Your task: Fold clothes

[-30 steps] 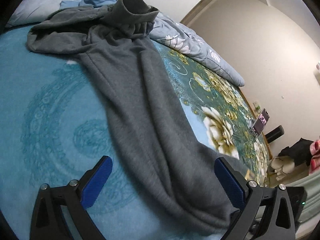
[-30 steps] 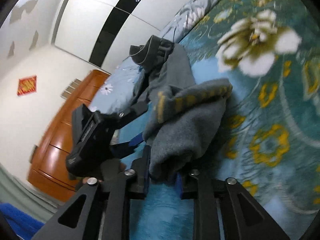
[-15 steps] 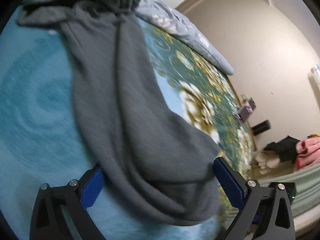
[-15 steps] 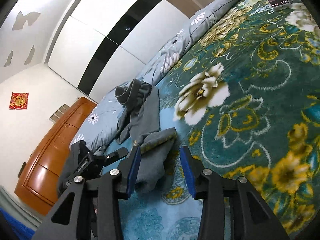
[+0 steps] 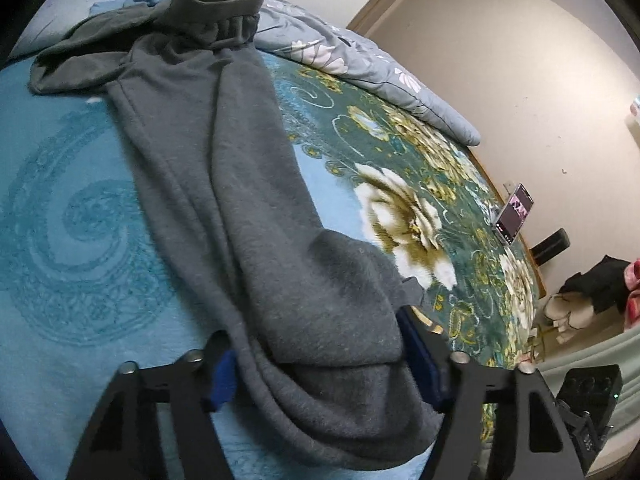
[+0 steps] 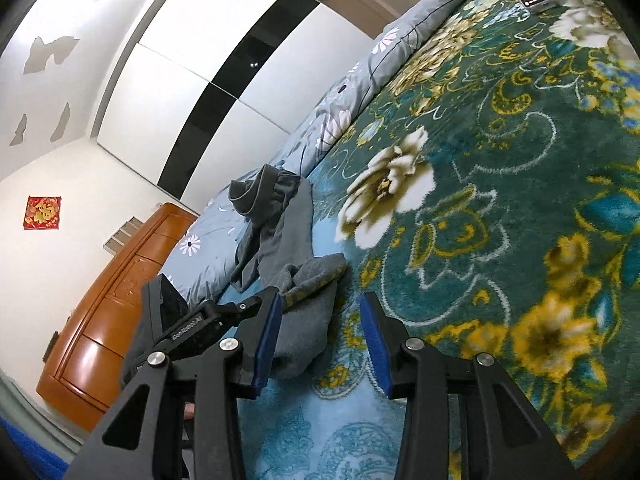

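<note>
A grey fleece garment (image 5: 240, 200) lies lengthwise on the floral blue-green bedspread (image 5: 80, 220), its cuffed far end bunched up against the pillows. Its near end is folded back on itself and fills the space between my left gripper's (image 5: 320, 368) blue pads, which press into the bunched cloth from both sides. In the right wrist view the same garment (image 6: 296, 280) lies ahead to the left. My right gripper (image 6: 318, 344) is open and empty, hovering just right of the folded end, with the left gripper's body (image 6: 180, 320) visible beside it.
Grey floral pillows (image 5: 360, 60) line the far edge of the bed. A phone (image 5: 514, 214) stands propped at the bed's right edge. A wooden dresser (image 6: 104, 304) and white wardrobe (image 6: 224, 52) stand beyond. Clothes pile (image 5: 592, 292) on the floor at right.
My left gripper has moved onto the garment's folded near end and closed in on it. My right gripper let go of the cloth, opened and pulled back to the right.
</note>
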`<state>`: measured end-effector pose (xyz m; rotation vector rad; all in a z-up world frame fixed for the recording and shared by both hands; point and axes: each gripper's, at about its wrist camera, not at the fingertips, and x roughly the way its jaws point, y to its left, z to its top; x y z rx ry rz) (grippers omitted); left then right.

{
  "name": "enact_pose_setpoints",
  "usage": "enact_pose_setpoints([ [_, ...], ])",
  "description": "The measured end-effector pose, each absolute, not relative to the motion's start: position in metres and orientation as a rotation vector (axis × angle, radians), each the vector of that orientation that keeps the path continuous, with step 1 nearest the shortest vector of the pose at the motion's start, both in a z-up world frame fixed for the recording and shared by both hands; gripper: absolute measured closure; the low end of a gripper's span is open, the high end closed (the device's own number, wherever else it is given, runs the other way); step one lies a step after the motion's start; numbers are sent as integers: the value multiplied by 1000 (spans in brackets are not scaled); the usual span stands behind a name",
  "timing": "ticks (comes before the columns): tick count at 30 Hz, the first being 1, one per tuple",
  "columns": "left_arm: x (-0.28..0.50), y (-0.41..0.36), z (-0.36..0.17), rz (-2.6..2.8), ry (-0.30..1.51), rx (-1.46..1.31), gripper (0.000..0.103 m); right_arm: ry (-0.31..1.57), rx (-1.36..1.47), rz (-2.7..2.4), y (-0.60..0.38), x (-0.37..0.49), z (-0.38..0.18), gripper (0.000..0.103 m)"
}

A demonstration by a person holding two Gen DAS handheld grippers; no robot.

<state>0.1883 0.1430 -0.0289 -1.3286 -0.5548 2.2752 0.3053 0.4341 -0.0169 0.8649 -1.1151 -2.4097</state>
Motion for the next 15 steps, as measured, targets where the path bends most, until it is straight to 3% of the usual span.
enact_pose_setpoints([
  [2, 189, 138, -27, 2283, -559, -1325, 57, -1118, 866, -2411, 435, 305, -17, 61],
  [5, 188, 128, -19, 2303, -552, -1301, 70, -1120, 876, -2412, 435, 306, -19, 61],
  [12, 200, 54, 10, 2585, -433, -1209, 74, -1105, 925, -2405, 430, 300, -23, 61],
  [15, 207, -2, 15, 2741, -478, -1204, 75, -1097, 953, -2383, 421, 292, -26, 61],
])
